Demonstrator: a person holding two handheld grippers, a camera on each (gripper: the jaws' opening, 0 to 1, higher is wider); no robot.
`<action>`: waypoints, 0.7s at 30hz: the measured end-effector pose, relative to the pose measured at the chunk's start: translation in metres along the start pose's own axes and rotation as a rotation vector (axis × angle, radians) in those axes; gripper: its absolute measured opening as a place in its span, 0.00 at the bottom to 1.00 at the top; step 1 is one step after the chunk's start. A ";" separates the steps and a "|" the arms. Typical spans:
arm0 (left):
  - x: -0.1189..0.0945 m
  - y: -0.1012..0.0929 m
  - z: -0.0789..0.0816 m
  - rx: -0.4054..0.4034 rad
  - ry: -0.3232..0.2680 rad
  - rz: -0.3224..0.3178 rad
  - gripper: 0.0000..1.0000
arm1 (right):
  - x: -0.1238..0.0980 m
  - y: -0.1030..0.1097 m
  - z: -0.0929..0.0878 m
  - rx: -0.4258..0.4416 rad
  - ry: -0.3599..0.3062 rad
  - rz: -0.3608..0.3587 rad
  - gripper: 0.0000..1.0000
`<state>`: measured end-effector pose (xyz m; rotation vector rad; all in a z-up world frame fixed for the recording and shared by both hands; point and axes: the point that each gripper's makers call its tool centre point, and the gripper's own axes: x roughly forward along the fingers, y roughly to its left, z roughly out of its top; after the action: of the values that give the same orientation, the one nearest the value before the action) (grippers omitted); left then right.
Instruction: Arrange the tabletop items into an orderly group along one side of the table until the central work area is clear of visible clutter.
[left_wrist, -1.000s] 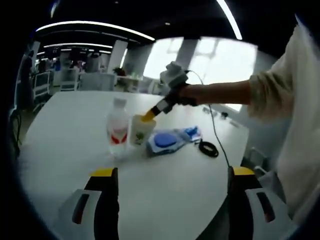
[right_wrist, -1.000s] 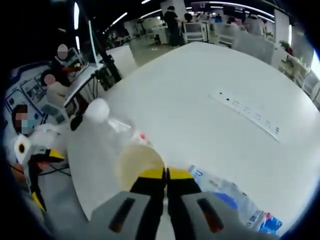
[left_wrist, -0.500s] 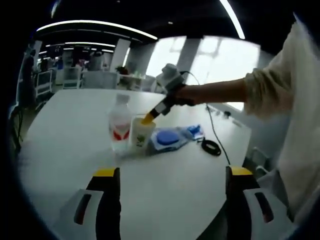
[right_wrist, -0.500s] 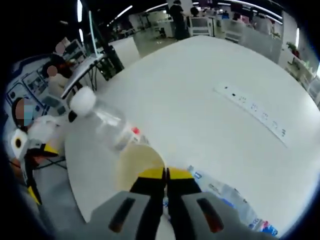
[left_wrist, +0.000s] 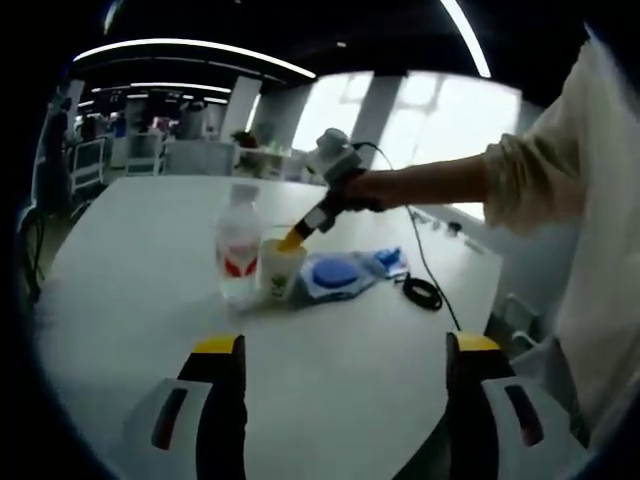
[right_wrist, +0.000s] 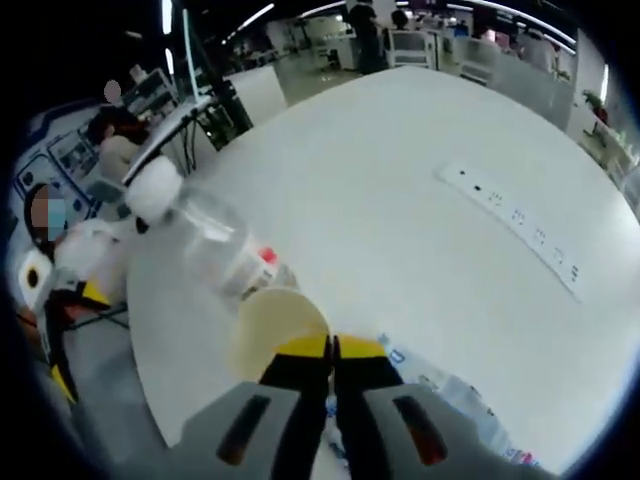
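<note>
A clear water bottle (left_wrist: 238, 250) with a red label stands beside a pale paper cup (left_wrist: 280, 268) on the white table (left_wrist: 130, 260). My right gripper (left_wrist: 294, 238) comes in from the right and is shut on the cup's rim. In the right gripper view the shut gripper (right_wrist: 333, 347) pinches the rim of the cup (right_wrist: 272, 322), with the bottle (right_wrist: 215, 245) just beyond on the left. A blue-and-white packet (left_wrist: 340, 273) lies right of the cup. My left gripper (left_wrist: 344, 345) hangs open over the near table, holding nothing.
A black coiled cable (left_wrist: 422, 293) lies right of the packet. A white power strip (right_wrist: 520, 225) is set into the table further off. A person's sleeve (left_wrist: 560, 190) fills the right side. People sit at desks (right_wrist: 110, 140) past the table's edge.
My right gripper stays shut on the cup's rim and has tilted a little, so the bottle sits further up-left in its view. The left gripper has barely shifted.
</note>
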<state>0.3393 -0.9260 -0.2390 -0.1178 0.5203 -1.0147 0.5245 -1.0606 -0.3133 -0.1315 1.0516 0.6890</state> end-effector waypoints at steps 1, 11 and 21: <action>0.000 0.000 0.000 0.002 0.001 0.000 0.78 | 0.000 0.000 0.000 -0.003 0.000 0.000 0.00; 0.001 0.000 -0.002 -0.005 0.000 -0.006 0.76 | 0.003 0.000 0.001 -0.019 -0.009 0.005 0.00; 0.004 -0.001 -0.001 0.000 -0.004 -0.009 0.74 | -0.001 0.003 0.004 -0.041 -0.045 0.016 0.09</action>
<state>0.3397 -0.9302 -0.2408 -0.1225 0.5162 -1.0234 0.5253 -1.0576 -0.3101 -0.1424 0.9965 0.7256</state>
